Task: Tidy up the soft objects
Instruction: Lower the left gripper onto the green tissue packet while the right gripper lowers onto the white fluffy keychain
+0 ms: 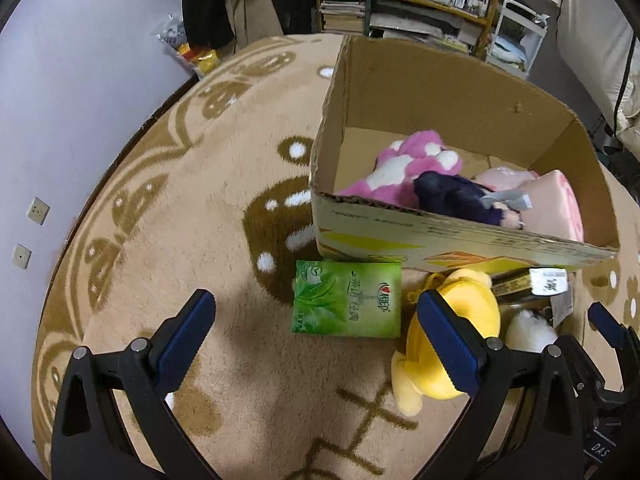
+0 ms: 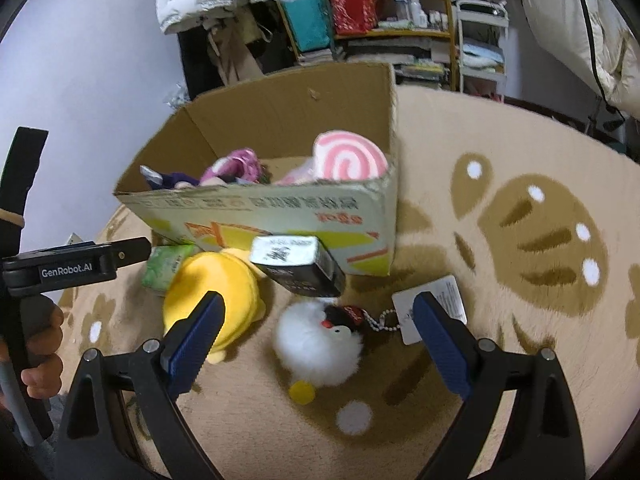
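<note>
**Both grippers open over floor items, box part-filled**

While both grippers hang above the rug, neither holds anything. Left gripper: jaws wide apart, empty, over the green tissue pack. Right gripper: jaws wide apart, empty, straddling the white plush w/o touching it.

Orientation:
- White plush: round fluffy ball, no clear long axis; dark head part faces the box, yellow foot toward the camera. Bead chain runs right to a white tag.
- Yellow plush: smooth fabric, rounded, long axis approx. toward/away from the box; lies just left of the white plush, touching the tissue pack.
- Tissue pack: flat, glossy plastic wrap, rectangular, just beside the box front wall.
- Dark carton: hard, glossy, tilted, leaning by the box front wall, betw. the yellow and white plush.

Cardboard box: corrugated, open top, printed front. Inside: pink-and-white fuzzy plush, dark blue soft item, pink swirl-roll cushion upright in the right corner.

Surface: beige pile rug w/ brown pattern and white dots. Room: pale wall w/ two sockets, cluttered yellow shelf and hanging clothes behind. A hand grips the left gripper handle, seen in right wrist view.
</note>
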The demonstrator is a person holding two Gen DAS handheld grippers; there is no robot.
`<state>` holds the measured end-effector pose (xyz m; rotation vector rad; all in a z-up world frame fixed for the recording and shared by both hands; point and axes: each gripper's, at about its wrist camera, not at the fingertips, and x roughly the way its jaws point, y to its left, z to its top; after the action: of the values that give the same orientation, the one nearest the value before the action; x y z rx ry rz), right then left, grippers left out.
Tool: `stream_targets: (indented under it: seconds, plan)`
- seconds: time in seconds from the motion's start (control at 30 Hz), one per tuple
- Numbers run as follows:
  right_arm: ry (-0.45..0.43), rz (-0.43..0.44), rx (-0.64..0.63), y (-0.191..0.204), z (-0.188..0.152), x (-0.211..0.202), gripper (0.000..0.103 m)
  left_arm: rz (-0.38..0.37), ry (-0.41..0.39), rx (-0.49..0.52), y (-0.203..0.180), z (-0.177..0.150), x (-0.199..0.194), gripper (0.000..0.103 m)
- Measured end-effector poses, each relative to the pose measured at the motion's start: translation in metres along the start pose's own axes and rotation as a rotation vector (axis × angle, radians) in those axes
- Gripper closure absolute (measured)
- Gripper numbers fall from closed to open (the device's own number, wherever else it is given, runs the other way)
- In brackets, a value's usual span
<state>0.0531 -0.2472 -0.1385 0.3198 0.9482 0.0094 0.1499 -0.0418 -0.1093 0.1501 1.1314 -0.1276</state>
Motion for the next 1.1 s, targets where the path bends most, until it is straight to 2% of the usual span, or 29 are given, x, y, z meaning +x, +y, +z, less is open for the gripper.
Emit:
stream_targets:
  seconds: [0.37, 0.53, 0.9, 1.1]
  plan:
    - [0.087, -0.017, 0.077, -0.019, -0.004, 0.026, 0.004, 0.010, 0.061, 0.013, -0.006, 0.005, 0.029, 0.003]
    - [0.135, -0.044, 0.059, -0.017, -0.004, 0.038, 0.004, 0.045, 0.055, 0.012, -0.005, 0.005, 0.038, 0.003]
    - [0.184, -0.035, 0.085, -0.019, -0.012, 0.051, 0.004, 0.017, 0.066, 0.033, -0.007, 0.004, 0.051, 0.003]
    - [0.191, -0.040, 0.080, -0.015, -0.018, 0.055, 0.004, -0.009, 0.082, 0.012, -0.004, 0.004, 0.054, 0.003]
